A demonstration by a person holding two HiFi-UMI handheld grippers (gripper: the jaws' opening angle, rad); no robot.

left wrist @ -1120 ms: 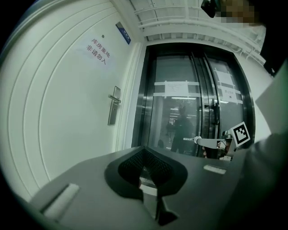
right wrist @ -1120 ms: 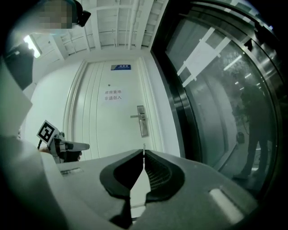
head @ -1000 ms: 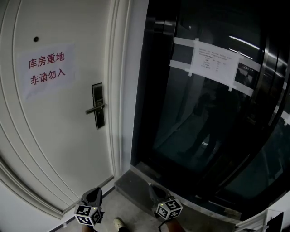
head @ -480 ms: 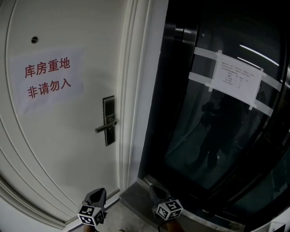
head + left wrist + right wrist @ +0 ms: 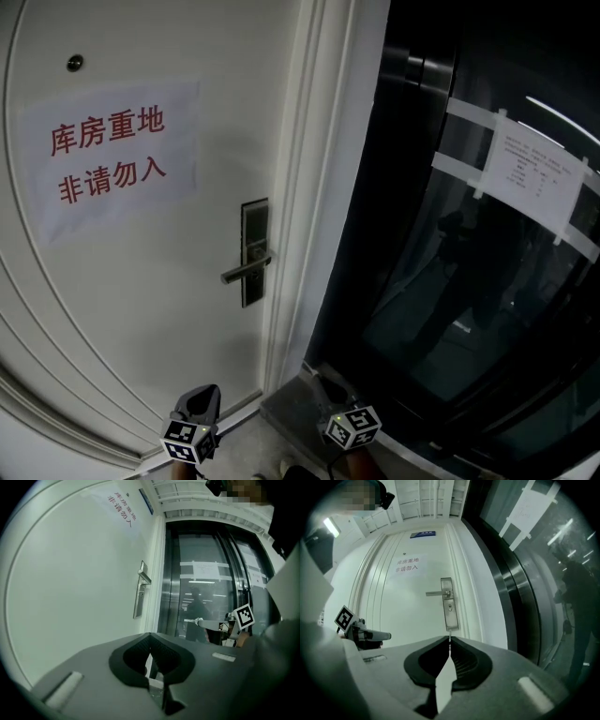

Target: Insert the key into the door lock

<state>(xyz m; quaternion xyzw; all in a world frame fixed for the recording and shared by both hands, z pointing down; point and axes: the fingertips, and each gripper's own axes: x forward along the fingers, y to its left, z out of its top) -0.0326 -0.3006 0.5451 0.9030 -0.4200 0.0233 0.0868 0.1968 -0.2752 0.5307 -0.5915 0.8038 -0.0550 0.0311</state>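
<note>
While gripping the key [image 5: 449, 638] (left tongs [image 5: 150, 636] closed, empty), the right tongs [image 5: 449, 644] should be aiming squarely at the keyhole [image 5: 449, 607].

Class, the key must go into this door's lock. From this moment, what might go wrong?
1. Only the thin tip of the key shows beyond the shut right claw; the grip may let it twist on contact.
2. The keyhole is small and sits just under the lever handle; a poor line-up could scrape the lock plate or bump the handle.
</note>
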